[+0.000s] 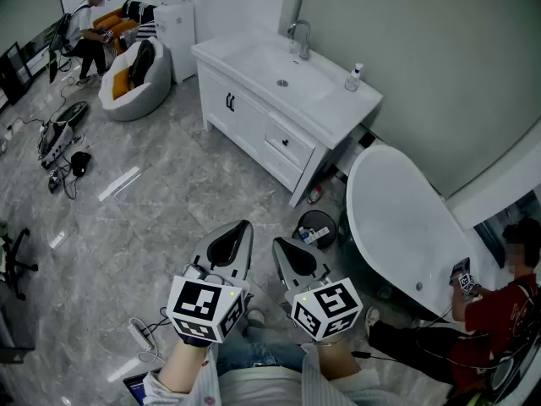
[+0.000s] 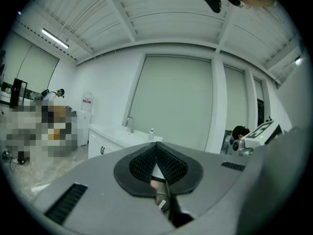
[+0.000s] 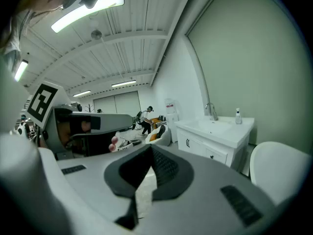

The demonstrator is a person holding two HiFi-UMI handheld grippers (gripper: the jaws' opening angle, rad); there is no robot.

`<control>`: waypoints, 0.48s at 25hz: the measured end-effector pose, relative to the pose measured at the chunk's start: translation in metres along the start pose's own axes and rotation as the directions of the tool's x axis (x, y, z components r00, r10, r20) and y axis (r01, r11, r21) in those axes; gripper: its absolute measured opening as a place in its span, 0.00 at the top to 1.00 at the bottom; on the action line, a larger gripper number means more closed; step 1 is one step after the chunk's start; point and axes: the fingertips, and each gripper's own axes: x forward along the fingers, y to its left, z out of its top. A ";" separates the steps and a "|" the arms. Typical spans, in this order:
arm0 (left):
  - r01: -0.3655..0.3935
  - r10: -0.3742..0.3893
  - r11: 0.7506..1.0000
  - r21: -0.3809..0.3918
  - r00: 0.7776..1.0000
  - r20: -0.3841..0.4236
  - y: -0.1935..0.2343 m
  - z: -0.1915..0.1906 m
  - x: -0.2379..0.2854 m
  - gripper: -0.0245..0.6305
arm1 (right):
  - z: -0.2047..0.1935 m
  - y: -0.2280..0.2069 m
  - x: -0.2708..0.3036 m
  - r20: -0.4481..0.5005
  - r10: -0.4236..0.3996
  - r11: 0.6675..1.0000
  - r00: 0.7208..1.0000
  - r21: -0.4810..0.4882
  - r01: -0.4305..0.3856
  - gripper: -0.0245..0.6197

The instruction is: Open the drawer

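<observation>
"Either of them holding anything?"

"No. The left gripper (image 1: 237, 233) and right gripper (image 1: 282, 249) are both clenched empty, near us. The drawer (image 1: 286, 145) sits closed in the far vanity (image 1: 243, 112), well apart."

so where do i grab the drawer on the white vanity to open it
Take the small dark handle in the middle of the drawer front, coming straight in from the floor side of the vanity. The front looks flat and shut, so only the handle sticks out.
</observation>
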 end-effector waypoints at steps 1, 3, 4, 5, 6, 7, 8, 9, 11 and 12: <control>-0.001 0.001 1.000 0.003 1.000 0.002 -0.003 0.000 -0.001 0.94 | -0.001 0.000 -0.002 0.001 0.002 1.000 1.000 0.001 -0.002 0.95; -0.001 0.001 1.000 0.009 1.000 0.006 -0.009 -0.001 -0.002 0.94 | -0.002 0.000 -0.008 0.006 0.006 1.000 1.000 0.001 -0.006 0.95; 0.000 0.000 1.000 0.012 1.000 0.008 -0.012 -0.002 -0.003 0.94 | -0.002 0.000 -0.011 0.008 0.007 1.000 1.000 0.000 -0.007 0.95; -0.001 0.001 1.000 0.013 1.000 0.010 -0.015 -0.002 -0.003 0.94 | -0.001 0.000 -0.014 0.011 0.008 1.000 1.000 -0.001 -0.008 0.95; -0.003 0.003 1.000 0.014 1.000 0.012 -0.018 -0.002 -0.004 0.94 | -0.001 -0.001 -0.017 0.014 0.010 1.000 1.000 -0.002 -0.010 0.95; -0.007 0.006 1.000 0.016 1.000 0.015 -0.021 -0.002 -0.005 0.94 | -0.001 -0.002 -0.020 0.018 0.011 1.000 1.000 -0.005 -0.011 0.95; -0.011 0.011 1.000 0.019 1.000 0.018 -0.024 -0.003 -0.006 0.94 | -0.001 -0.003 -0.024 0.022 0.013 1.000 1.000 -0.006 -0.012 0.95; -0.018 0.018 1.000 0.023 1.000 0.021 -0.025 -0.003 -0.007 0.94 | -0.002 -0.005 -0.027 0.026 0.013 1.000 1.000 -0.006 -0.013 0.95; -0.037 0.036 0.999 0.032 0.999 0.024 -0.024 -0.004 -0.009 0.94 | -0.003 -0.008 -0.032 0.034 0.012 1.000 0.999 0.000 -0.012 0.95; -0.047 0.046 0.998 0.033 0.999 0.023 -0.022 -0.004 -0.011 0.94 | -0.004 -0.010 -0.033 0.036 0.011 1.000 0.999 0.006 -0.011 0.95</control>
